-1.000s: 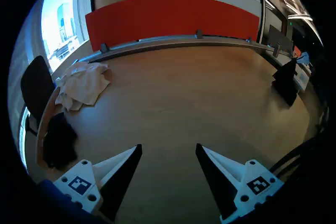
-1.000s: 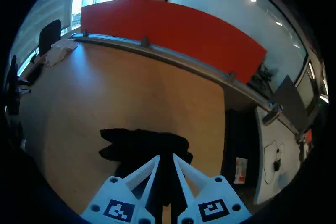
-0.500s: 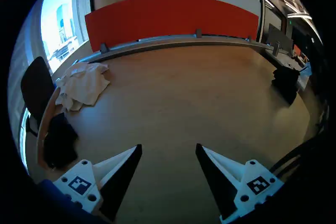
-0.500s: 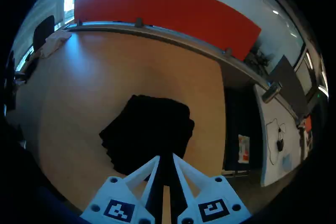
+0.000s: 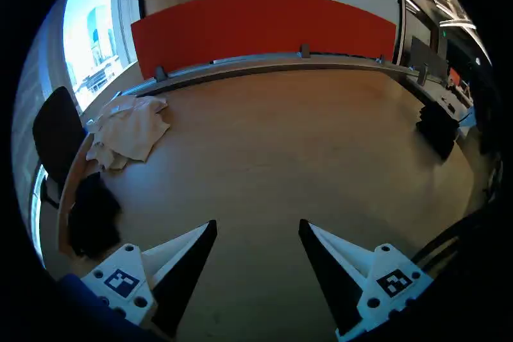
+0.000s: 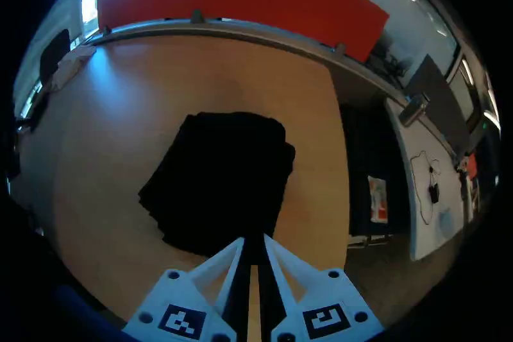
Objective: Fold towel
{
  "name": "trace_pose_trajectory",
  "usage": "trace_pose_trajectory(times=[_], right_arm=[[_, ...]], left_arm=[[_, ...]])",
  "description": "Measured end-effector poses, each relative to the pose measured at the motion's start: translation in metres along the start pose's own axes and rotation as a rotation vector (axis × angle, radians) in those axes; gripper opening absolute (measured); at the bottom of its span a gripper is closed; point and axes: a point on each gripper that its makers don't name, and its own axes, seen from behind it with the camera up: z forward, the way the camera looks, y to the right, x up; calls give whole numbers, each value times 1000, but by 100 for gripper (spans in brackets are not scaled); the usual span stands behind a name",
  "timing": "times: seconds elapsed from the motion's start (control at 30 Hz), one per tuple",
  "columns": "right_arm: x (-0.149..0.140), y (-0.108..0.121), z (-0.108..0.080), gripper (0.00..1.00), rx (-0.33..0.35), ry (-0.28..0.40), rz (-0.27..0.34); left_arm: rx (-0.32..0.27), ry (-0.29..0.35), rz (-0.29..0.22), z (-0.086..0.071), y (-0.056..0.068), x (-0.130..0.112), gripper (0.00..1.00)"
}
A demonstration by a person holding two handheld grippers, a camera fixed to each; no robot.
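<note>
At lower centre, your right gripper (image 6: 253, 242) has its jaws clenched on the towel (image 6: 221, 175); settle it flat on the surface (image 6: 109, 117) before releasing. Your left gripper (image 5: 257, 222) gapes.

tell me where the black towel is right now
In the right gripper view the black towel lies on the wooden table, its near edge between the jaws of the right gripper, close to the table's right edge.
</note>
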Motion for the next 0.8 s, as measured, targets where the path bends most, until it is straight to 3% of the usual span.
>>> trace_pose_trajectory(times=[0.8], right_arm=[[-34,-1,26,6,-22,-81,91]], left_arm=[[13,-3,4,-3,-6,-2,95]])
